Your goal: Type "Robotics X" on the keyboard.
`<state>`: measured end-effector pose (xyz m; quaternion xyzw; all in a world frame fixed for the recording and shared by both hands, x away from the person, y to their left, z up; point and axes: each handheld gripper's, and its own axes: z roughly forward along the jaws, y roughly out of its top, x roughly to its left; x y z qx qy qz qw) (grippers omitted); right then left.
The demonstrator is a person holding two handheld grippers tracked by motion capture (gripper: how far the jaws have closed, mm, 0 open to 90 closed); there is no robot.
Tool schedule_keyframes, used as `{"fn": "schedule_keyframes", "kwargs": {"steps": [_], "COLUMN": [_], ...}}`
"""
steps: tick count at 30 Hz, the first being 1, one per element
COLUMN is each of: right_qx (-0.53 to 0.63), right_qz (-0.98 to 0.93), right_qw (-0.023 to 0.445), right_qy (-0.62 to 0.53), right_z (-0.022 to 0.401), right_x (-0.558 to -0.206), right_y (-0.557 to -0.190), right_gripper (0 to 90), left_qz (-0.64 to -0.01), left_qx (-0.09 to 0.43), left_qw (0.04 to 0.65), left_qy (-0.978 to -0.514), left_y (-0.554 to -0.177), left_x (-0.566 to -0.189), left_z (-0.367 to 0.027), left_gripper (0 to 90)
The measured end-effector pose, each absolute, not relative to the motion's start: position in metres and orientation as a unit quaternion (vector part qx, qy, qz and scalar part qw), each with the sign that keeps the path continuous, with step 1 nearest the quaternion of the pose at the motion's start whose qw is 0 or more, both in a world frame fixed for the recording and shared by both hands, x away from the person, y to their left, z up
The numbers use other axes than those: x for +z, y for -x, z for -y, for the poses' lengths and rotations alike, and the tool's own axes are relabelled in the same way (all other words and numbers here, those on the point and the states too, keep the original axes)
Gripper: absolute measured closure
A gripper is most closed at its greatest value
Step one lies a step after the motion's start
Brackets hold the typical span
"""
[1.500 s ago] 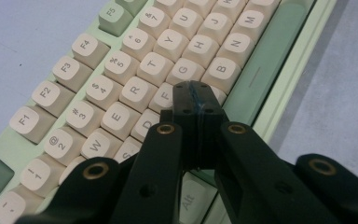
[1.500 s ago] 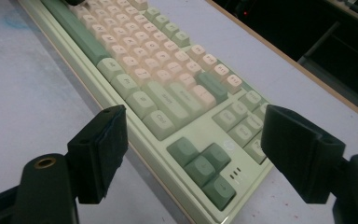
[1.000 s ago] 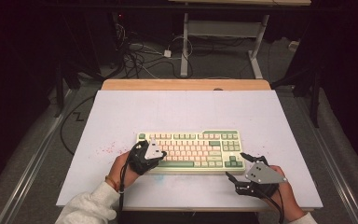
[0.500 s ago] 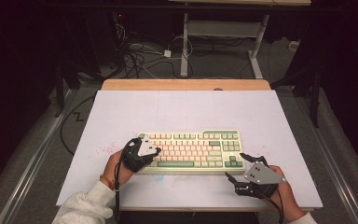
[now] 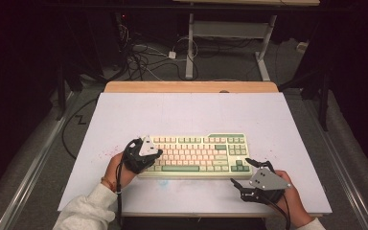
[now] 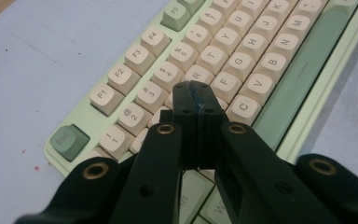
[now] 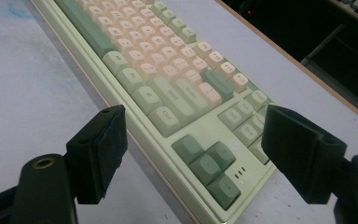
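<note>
My left gripper (image 5: 143, 154) sits at the keyboard's (image 5: 196, 154) nine o'clock end, jaws pressed flat together with nothing between them. In the left gripper view those closed tips (image 6: 193, 100) hover over the keys just below the number row, near the E and D caps, and I cannot tell whether they touch. I judge I am about to tap a key with them. The risk: the joined tips are wider than one cap, so a slightly off descent could press two neighbours at once, or slide off a rounded cap edge. A hard push might also skate the keyboard across the smooth white table (image 5: 124, 115).

The keyboard lies across the table's middle, long side toward me, space bar at six o'clock.

My right gripper (image 5: 256, 184) waits at the keyboard's five o'clock corner, jaws spread wide and empty, the arrow keys (image 7: 205, 163) showing between them. If it drifts, a jaw could nudge that corner.

Compared with a second ago, my left gripper has edged slightly along the left end of the keys; my right has stayed put.
</note>
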<state>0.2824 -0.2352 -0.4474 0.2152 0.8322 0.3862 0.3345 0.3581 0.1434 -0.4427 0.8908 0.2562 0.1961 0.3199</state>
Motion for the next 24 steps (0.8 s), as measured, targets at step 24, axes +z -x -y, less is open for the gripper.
{"fn": "schedule_keyframes", "kwargs": {"steps": [24], "right_qx": [0.379], "right_qz": [-0.837], "right_qw": [0.335], "right_qy": [-0.208], "right_z": [0.232], "right_x": [-0.4494], "right_y": [-0.2814], "right_gripper": [23.5], "left_qz": [-0.257], "left_qx": [0.191], "left_qw": [0.304], "left_qy": [-0.897], "left_y": [-0.3629], "left_x": [-0.4523], "left_z": [-0.1383], "left_gripper": [87.6]}}
